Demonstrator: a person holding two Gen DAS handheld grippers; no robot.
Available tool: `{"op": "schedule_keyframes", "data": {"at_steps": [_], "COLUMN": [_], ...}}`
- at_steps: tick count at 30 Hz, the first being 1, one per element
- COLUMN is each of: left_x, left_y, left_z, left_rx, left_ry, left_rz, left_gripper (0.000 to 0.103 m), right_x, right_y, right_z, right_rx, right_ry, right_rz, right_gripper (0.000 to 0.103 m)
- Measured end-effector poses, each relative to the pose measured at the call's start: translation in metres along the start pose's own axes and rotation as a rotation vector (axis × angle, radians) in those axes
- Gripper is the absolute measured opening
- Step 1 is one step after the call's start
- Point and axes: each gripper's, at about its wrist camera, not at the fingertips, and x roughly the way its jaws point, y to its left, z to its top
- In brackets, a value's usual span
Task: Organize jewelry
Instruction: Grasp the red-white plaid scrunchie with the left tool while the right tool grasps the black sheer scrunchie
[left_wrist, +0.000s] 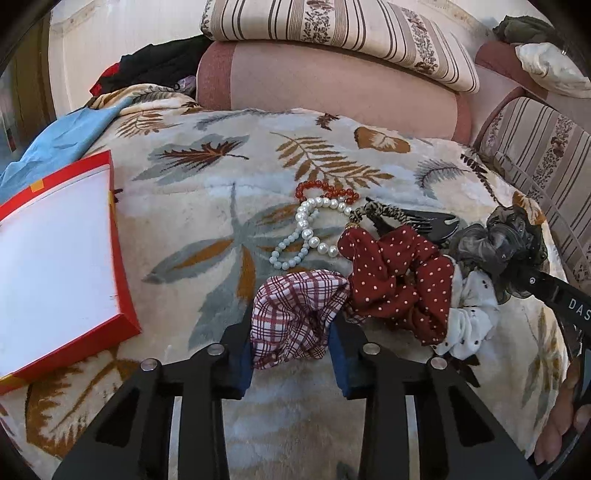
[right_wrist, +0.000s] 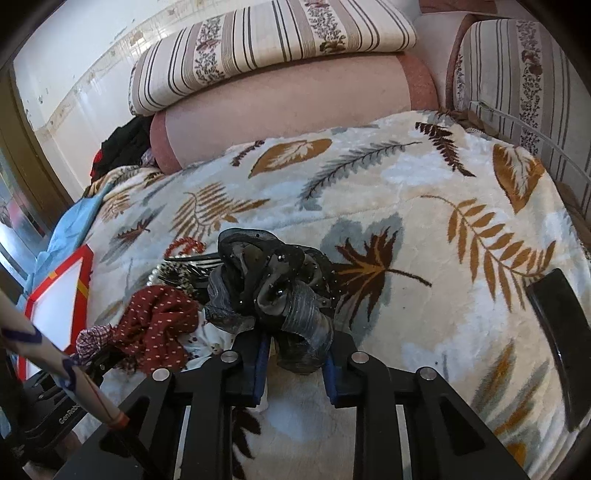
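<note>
From the left wrist camera, the left gripper (left_wrist: 291, 354) is reaching low over a leaf-patterned blanket (left_wrist: 192, 206), its two blue-padded fingers standing partly apart with a plaid scrunchie (left_wrist: 295, 317) sitting between them; the fabric is filling the gap and pressing against both pads, so the claw is closing on it. Just to the right a dark red dotted scrunchie (left_wrist: 399, 277) is lying against the plaid one, and a white scrunchie with dark specks (left_wrist: 469, 317) is peeking out beside it. Beyond them a white pearl strand (left_wrist: 314, 229), a pale blue bead bracelet (left_wrist: 284, 254) and a red bead bracelet (left_wrist: 325, 190) are lying tangled together, with a black hair clip (left_wrist: 424, 221) beside them. A sheer grey scrunchie (left_wrist: 498, 243) is sitting at the far right, at the tip of the right gripper (left_wrist: 532, 280). An open red box with a white floor (left_wrist: 55, 258) is resting on the blanket well to the left. Striped cushions (left_wrist: 332, 29) are lying behind.

From the right wrist camera, the right gripper (right_wrist: 293, 373) is holding its fingers partly open around the sheer grey scrunchie (right_wrist: 269, 288), whose lower folds are hanging between the pads and touching both. The dark red dotted scrunchie (right_wrist: 159, 317) is lying just left, the plaid scrunchie (right_wrist: 92, 341) further left, and the red box (right_wrist: 59, 295) beyond. A black curved object (right_wrist: 561, 339) is lying apart on the right
</note>
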Motion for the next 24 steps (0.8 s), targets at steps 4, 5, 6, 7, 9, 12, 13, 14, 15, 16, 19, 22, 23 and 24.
{"op": "schedule_keyframes", "data": {"at_steps": [4, 5, 6, 7, 9, 12, 13, 14, 15, 16, 19, 22, 23, 24], "left_x": [-0.018, -0.024, -0.029, -0.034, -0.043, -0.059, -0.064, -0.067, -0.073, -0.077, -0.092, -0.103, -0.108, -0.113], "left_y": [0.000, 0.000, 0.000, 0.000, 0.000, -0.001, -0.001, -0.002, -0.002, -0.002, -0.004, -0.004, -0.004, -0.003], "left_z": [0.000, -0.001, -0.001, -0.001, -0.002, -0.002, -0.003, -0.003, -0.004, -0.004, -0.005, -0.007, -0.008, -0.008], "left_rx": [0.000, 0.000, 0.002, 0.003, 0.005, 0.011, 0.015, 0.016, 0.016, 0.017, 0.023, 0.025, 0.025, 0.023], "left_ry": [-0.028, -0.037, -0.042, -0.050, -0.063, -0.087, -0.096, -0.101, -0.110, -0.116, -0.138, -0.154, -0.161, -0.168], "left_rz": [0.006, 0.007, 0.008, 0.013, 0.015, 0.020, 0.021, 0.023, 0.023, 0.021, 0.024, 0.029, 0.030, 0.032], "left_gripper": [0.033, 0.033, 0.033, 0.033, 0.033, 0.033, 0.033, 0.033, 0.033, 0.033, 0.033, 0.033, 0.033, 0.033], "right_x": [-0.020, -0.024, -0.028, -0.033, -0.041, -0.054, -0.057, -0.061, -0.065, -0.070, -0.082, -0.094, -0.097, -0.101], "right_y": [0.001, 0.002, 0.002, 0.003, 0.005, 0.008, 0.008, 0.009, 0.011, 0.012, 0.016, 0.022, 0.023, 0.025], "right_z": [-0.001, -0.002, -0.002, -0.003, -0.005, -0.007, -0.008, -0.008, -0.009, -0.010, -0.011, -0.013, -0.013, -0.014], "right_rx": [0.011, 0.011, 0.012, 0.012, 0.009, 0.006, 0.004, 0.001, -0.002, -0.005, -0.011, -0.023, -0.026, -0.029], "right_ry": [-0.033, -0.038, -0.043, -0.049, -0.059, -0.070, -0.073, -0.077, -0.082, -0.087, -0.100, -0.117, -0.120, -0.123], "right_rz": [0.006, 0.008, 0.010, 0.012, 0.016, 0.025, 0.027, 0.029, 0.031, 0.033, 0.045, 0.054, 0.058, 0.063], "right_gripper": [0.026, 0.026, 0.026, 0.026, 0.026, 0.026, 0.026, 0.026, 0.026, 0.026, 0.026, 0.026, 0.026, 0.026]}}
